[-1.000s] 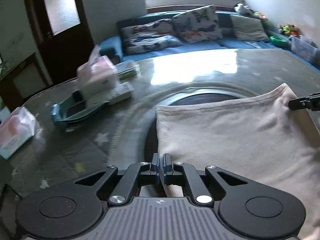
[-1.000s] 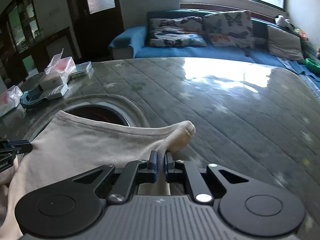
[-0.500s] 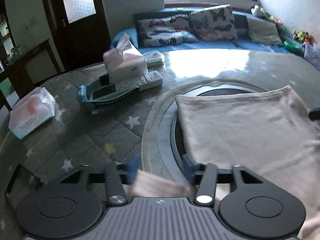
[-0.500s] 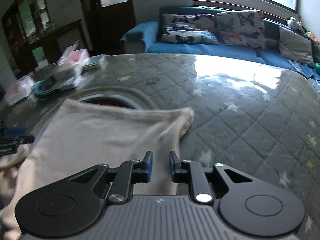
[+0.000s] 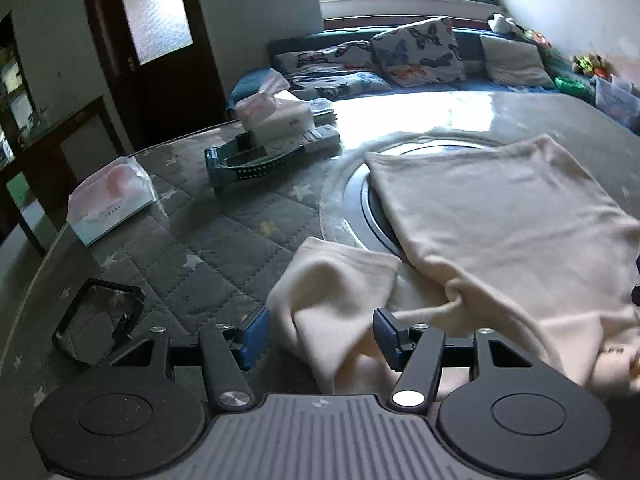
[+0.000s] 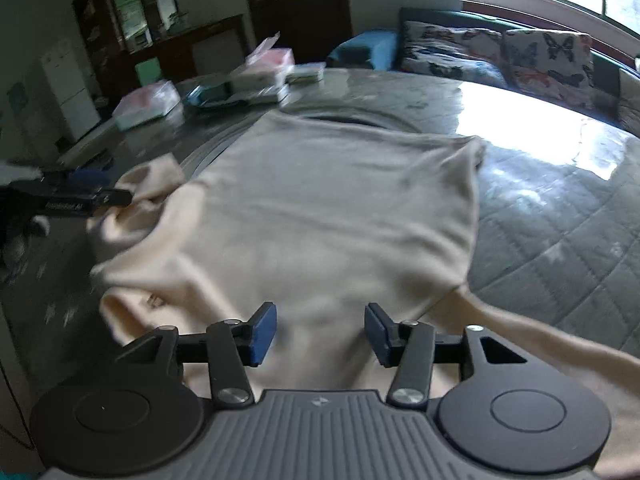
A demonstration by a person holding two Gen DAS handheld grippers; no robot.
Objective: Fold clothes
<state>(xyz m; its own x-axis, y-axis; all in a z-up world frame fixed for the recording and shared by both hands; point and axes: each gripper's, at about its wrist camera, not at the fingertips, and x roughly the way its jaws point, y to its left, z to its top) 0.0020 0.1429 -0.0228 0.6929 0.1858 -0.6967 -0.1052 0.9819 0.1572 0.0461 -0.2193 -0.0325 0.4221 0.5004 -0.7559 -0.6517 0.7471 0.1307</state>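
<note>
Tissue packs sit far left on the quilted table. Left gripper is spread wide, a cream sleeve bunched between its fingers, ungripped. Cream garment lies flat mid-table. Right gripper gapes equally wide over its near edge, holding nothing.

Cream garment; grey star-quilted table cover; butterfly-print cushions

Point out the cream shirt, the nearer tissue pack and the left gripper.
cream shirt [image 6: 332, 208], right wrist view, middle of its body.
nearer tissue pack [image 5: 110, 200], left wrist view, its top face.
left gripper [image 5: 320, 338], left wrist view, midway between fingertips.
</note>
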